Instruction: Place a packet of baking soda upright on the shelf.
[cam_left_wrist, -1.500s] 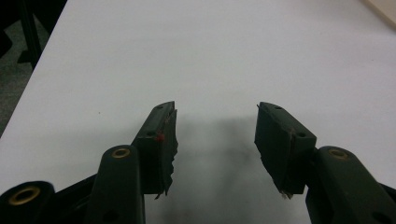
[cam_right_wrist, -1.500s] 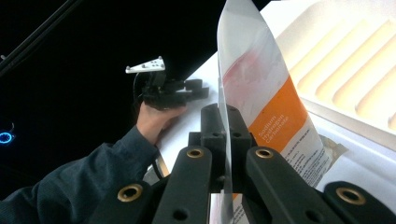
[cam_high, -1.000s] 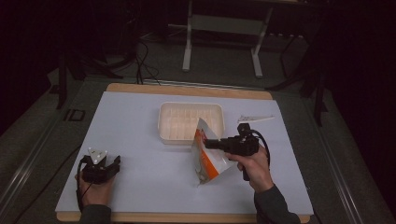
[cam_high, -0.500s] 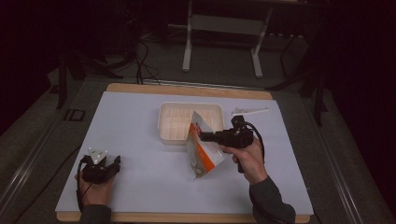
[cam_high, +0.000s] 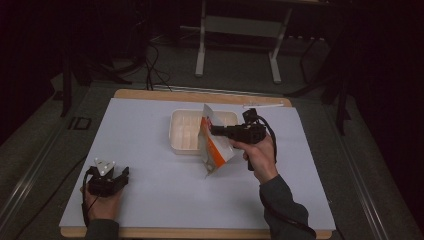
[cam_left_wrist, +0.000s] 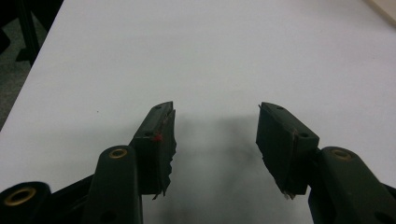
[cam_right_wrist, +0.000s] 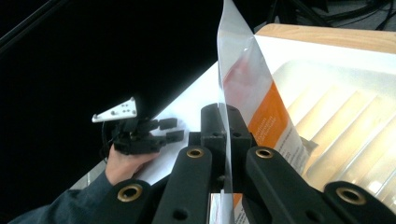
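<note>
Right gripper (cam_right_wrist: 223, 122) jaws pinch an orange-labelled bag (cam_right_wrist: 261, 112) (print unreadable).

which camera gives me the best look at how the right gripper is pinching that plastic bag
The right gripper view: the right gripper has both jaws shut on the edge of the plastic bag, close up, beside the white tray. The high view shows the whole bag hanging from the gripper at the tray, but the pinch itself is small. The left gripper view faces bare table.
</note>
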